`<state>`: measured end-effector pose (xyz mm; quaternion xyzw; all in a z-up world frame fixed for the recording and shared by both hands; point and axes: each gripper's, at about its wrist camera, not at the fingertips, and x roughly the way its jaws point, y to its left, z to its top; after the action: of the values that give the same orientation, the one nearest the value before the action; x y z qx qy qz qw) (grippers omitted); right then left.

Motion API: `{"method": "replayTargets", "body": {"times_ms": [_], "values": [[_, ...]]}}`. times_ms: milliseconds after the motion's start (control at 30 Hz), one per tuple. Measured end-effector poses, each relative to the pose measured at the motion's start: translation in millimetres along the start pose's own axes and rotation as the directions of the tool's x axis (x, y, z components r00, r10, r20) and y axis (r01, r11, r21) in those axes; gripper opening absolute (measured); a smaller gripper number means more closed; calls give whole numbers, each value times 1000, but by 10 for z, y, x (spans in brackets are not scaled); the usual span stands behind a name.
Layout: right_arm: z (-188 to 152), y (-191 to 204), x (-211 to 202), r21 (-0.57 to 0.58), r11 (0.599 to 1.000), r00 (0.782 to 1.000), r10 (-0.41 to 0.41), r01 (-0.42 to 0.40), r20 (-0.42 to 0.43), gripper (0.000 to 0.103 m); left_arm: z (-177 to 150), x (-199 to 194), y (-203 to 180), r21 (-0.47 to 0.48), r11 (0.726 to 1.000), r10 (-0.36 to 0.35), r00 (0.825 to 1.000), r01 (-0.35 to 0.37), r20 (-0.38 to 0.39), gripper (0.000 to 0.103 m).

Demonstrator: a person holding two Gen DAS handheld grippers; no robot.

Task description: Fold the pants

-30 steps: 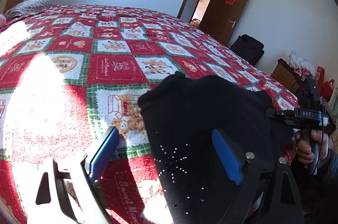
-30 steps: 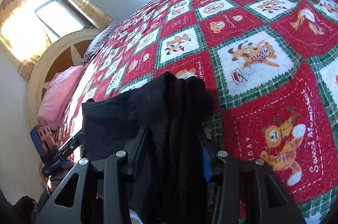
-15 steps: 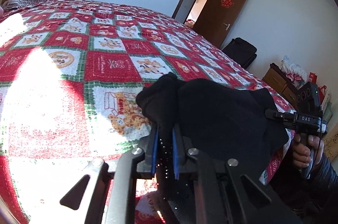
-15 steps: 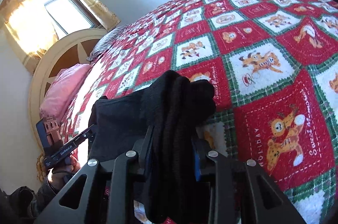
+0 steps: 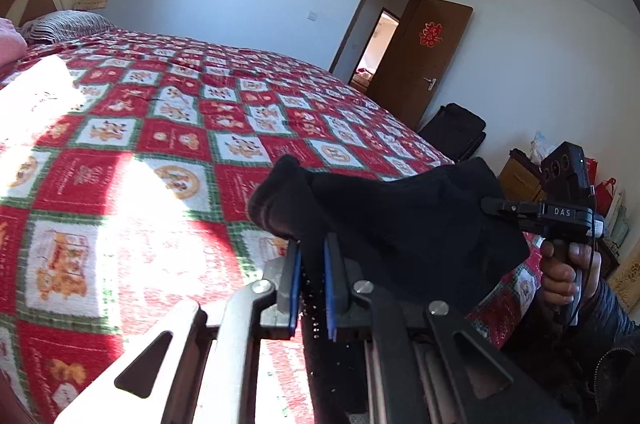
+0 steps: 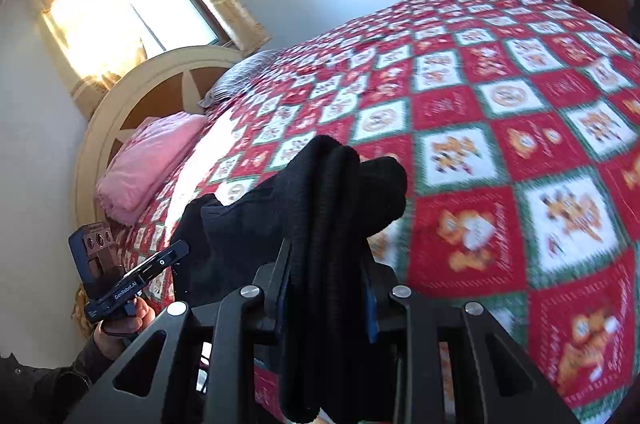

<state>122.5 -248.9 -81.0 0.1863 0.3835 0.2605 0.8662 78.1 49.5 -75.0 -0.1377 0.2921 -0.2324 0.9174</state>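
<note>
Black pants [image 5: 404, 220] with small studs hang stretched between my two grippers, lifted above the near edge of the bed. My left gripper [image 5: 312, 264] is shut on one bunched corner of the pants. My right gripper [image 6: 326, 264] is shut on the other bunched end of the pants [image 6: 332, 208]. In the left wrist view the right gripper [image 5: 516, 210] shows at the right, with its tips buried in the cloth. In the right wrist view the left gripper [image 6: 176, 252] shows at the lower left.
A bed with a red, white and green patchwork quilt [image 5: 168, 144] fills both views. A pink pillow [image 6: 148, 160] and a round headboard [image 6: 132, 92] are at its head. An open brown door [image 5: 420, 60], a black bag [image 5: 456, 130] and a wooden cabinet [image 5: 520, 180] stand beyond the foot.
My left gripper has shut on the corner of the pants. Both grippers have lifted the pants up off the quilt.
</note>
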Motion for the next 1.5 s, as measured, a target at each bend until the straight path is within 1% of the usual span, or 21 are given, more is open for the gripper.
{"method": "replayTargets", "body": {"times_ms": [133, 200, 300, 467, 600, 667, 733, 767, 800, 900, 933, 967, 1033, 1067, 1167, 1233, 1267, 1300, 1367, 1467, 1500], "values": [[234, 337, 406, -49, 997, 998, 53, -54, -36, 30, 101, -253, 290, -8, 996, 84, 996, -84, 36, 10], [353, 541, 668, -77, 993, 995, 81, -85, -59, 30, 137, -370, 448, -16, 992, 128, 990, -127, 51, 10], [473, 824, 1053, -112, 986, 989, 114, -124, -94, 30, 163, -549, 693, -37, 979, 200, 977, -198, 72, 10], [511, 1318, 1753, -149, 974, 976, 148, -172, -159, 30, 117, -819, 1043, -73, 946, 321, 943, -315, 93, 10], [446, 1623, 2165, -174, 968, 971, 145, -178, -188, 30, 46, -925, 1303, -107, 919, 390, 916, -380, 97, 10], [431, 1700, 2319, -178, 969, 971, 134, -170, -200, 30, 23, -911, 1426, -129, 906, 416, 905, -403, 92, 10], [412, 1723, 2455, -187, 972, 973, 102, -141, -207, 30, -14, -863, 1532, -141, 901, 424, 903, -411, 76, 10], [403, 1716, 2520, -192, 974, 974, 79, -121, -214, 30, -45, -847, 1550, -133, 894, 439, 896, -428, 65, 10], [402, 1677, 2565, -183, 976, 970, 72, -116, -231, 30, -74, -799, 1568, -119, 886, 457, 888, -449, 55, 10], [399, 1567, 2655, -161, 982, 965, 59, -102, -256, 30, -146, -766, 1603, -112, 879, 470, 882, -463, 38, 12], [396, 1546, 2677, -159, 982, 963, 57, -102, -265, 32, -158, -742, 1616, -106, 875, 479, 877, -473, 32, 15], [393, 1530, 2696, -160, 982, 962, 50, -96, -268, 34, -172, -726, 1618, -97, 870, 488, 872, -483, 28, 17], [398, 1491, 2735, -146, 986, 964, 39, -80, -265, 37, -190, -699, 1618, -83, 862, 503, 864, -500, 18, 21], [396, 1477, 2747, -138, 987, 963, 40, -79, -266, 40, -201, -707, 1614, -78, 860, 507, 862, -505, 15, 22], [382, 1477, 2768, -153, 987, 966, 17, -58, -258, 44, -217, -696, 1626, -73, 856, 514, 858, -512, 10, 22], [378, 1461, 2765, -147, 988, 967, 17, -56, -255, 46, -231, -694, 1622, -66, 847, 529, 849, -527, 6, 31], [379, 1441, 2765, -140, 989, 967, 14, -51, -254, 50, -238, -694, 1623, -65, 843, 535, 845, -533, 5, 33], [378, 1425, 2765, -134, 990, 967, 10, -45, -253, 52, -246, -692, 1625, -66, 842, 536, 844, -535, 5, 35], [373, 1384, 2776, -120, 992, 968, 1, -32, -252, 60, -258, -700, 1637, -74, 843, 535, 845, -533, 2, 39], [365, 1360, 2781, -103, 994, 968, 3, -29, -251, 61, -270, -707, 1632, -73, 842, 537, 844, -535, -2, 44], [364, 1363, 2771, -101, 995, 968, -2, -24, -249, 61, -273, -713, 1622, -74, 841, 537, 844, -536, -3, 49]]}}
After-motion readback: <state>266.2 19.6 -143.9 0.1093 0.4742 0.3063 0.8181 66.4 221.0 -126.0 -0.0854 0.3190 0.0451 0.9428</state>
